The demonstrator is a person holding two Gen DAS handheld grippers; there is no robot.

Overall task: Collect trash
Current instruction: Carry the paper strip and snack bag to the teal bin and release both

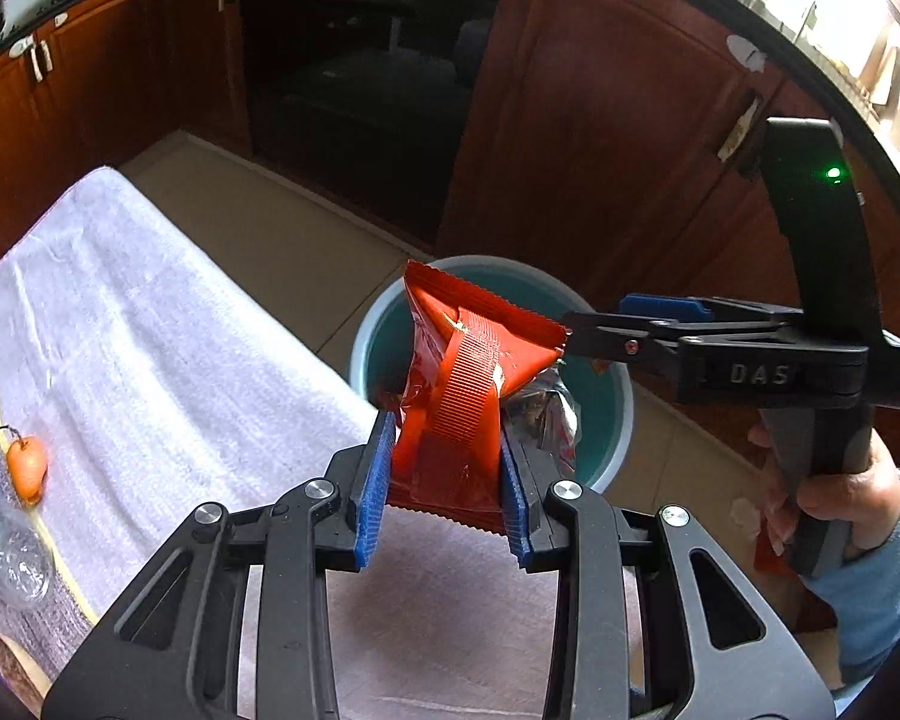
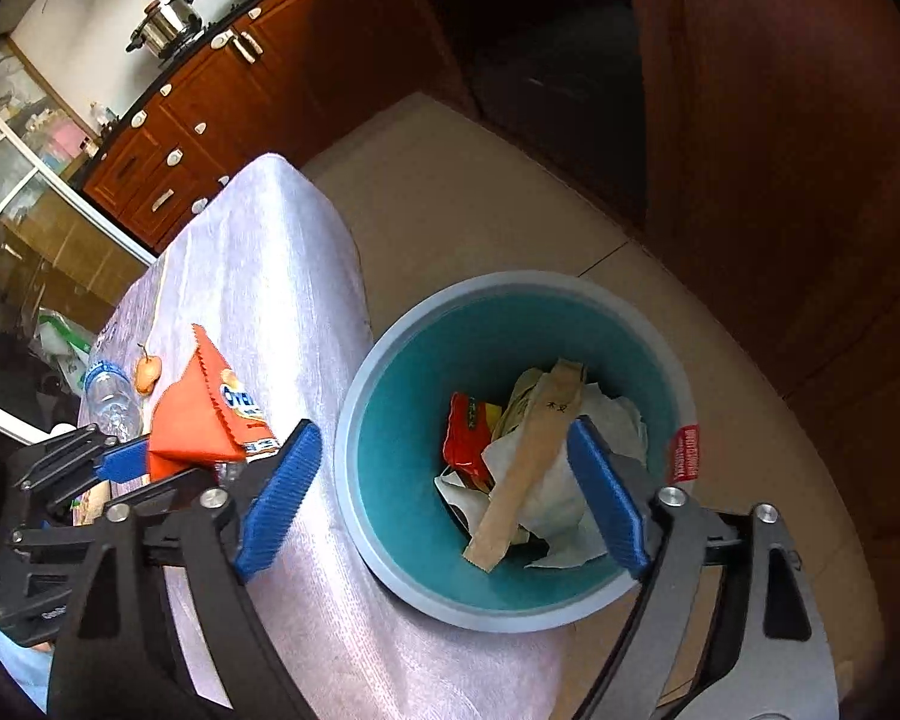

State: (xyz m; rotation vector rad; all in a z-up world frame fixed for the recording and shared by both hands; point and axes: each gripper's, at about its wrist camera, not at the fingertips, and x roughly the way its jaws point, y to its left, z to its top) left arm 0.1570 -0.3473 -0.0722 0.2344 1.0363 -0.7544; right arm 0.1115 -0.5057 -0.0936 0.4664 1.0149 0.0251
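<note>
Left wrist view: a red wrapper [image 1: 456,396] is being pinched between the blue pads [image 1: 373,498] of the left gripper [image 1: 444,492], whose jaws are standing partly closed on it at lower centre. The wrapper is being held upright, with its serrated top edge reaching up in front of the bin [image 1: 612,396], which is sitting on the floor just beside the desk [image 1: 150,348] edge, right of centre. The right gripper [image 1: 594,324] is being held in from the right edge by a hand [image 1: 822,498] in a light blue sleeve [image 1: 882,588]; its tip is lying just beside the wrapper's upper right corner, and contact cannot be told. An orange fruit [image 1: 27,465] and a clear bottle [image 1: 6,546] are lying on the white cloth at the left edge.

Right wrist view: the right gripper [image 2: 450,495] is being held with its jaws spread wide and nothing between the pads, above the bin [image 2: 402,372], which is filling the centre of the frame. Inside the bin, a paper sleeve [image 2: 528,456], white tissue [image 2: 564,498] and a red packet [image 2: 468,432] are lying. At lower left, the left gripper [image 2: 150,456] is being seen closed on the wrapper [image 2: 198,414] over the desk [image 2: 282,276].
</note>
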